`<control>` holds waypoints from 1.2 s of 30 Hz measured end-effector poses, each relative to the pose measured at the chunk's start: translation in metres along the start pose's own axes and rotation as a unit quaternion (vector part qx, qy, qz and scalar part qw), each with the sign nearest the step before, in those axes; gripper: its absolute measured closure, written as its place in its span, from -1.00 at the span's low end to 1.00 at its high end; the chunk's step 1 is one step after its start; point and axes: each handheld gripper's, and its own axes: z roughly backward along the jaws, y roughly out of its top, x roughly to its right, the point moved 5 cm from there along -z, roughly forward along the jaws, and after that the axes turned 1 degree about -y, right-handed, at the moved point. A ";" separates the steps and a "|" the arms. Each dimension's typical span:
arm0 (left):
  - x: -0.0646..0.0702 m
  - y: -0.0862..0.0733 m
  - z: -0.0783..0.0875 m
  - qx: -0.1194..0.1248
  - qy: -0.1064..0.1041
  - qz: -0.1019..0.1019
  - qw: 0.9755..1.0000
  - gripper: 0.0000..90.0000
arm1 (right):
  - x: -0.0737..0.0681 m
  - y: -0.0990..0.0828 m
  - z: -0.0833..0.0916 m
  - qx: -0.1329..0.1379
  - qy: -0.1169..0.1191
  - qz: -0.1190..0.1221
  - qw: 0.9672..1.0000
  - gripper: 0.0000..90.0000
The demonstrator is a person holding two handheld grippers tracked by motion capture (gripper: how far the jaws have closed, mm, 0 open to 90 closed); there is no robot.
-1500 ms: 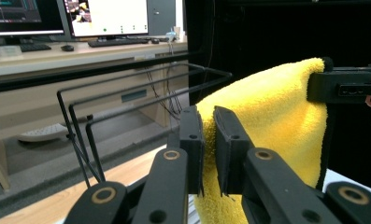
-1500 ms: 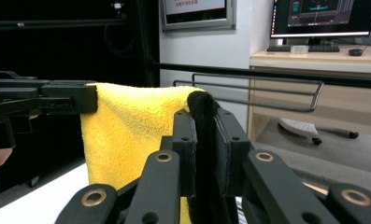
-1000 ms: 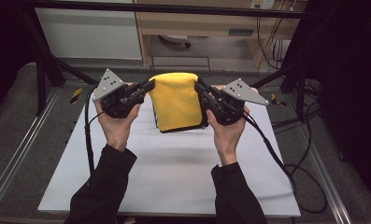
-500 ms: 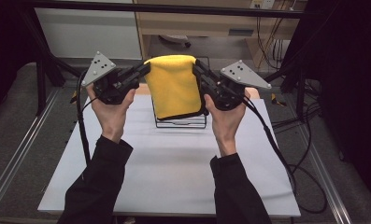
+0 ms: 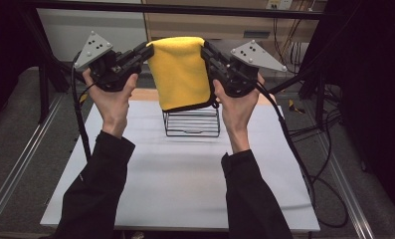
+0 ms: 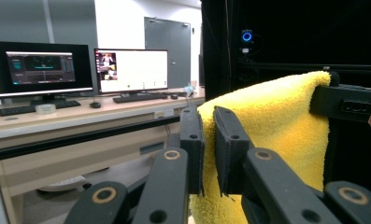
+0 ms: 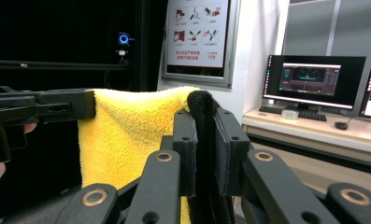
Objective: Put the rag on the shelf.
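Your left gripper (image 5: 146, 50) and right gripper (image 5: 206, 50) each clamp a top corner of the yellow towel (image 5: 180, 72), stretched between them, hanging in the air above the wire rack (image 5: 192, 123) at the white table's (image 5: 180, 184) far side.

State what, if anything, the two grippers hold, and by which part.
Both hold the yellow terry cloth with dark edging: the left gripper pinches its upper left corner, the right gripper its upper right corner, so it hangs above the black wire rack.
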 end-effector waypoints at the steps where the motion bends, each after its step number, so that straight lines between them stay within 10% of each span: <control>1: -0.001 0.002 -0.001 0.000 0.002 -0.003 1.000 0.83 | 0.000 0.002 -0.002 -0.001 0.000 0.002 1.000 0.79; 36: -0.040 0.041 -0.046 0.031 0.050 -0.009 0.998 0.83 | 0.031 0.033 -0.066 0.029 0.000 0.011 1.000 0.79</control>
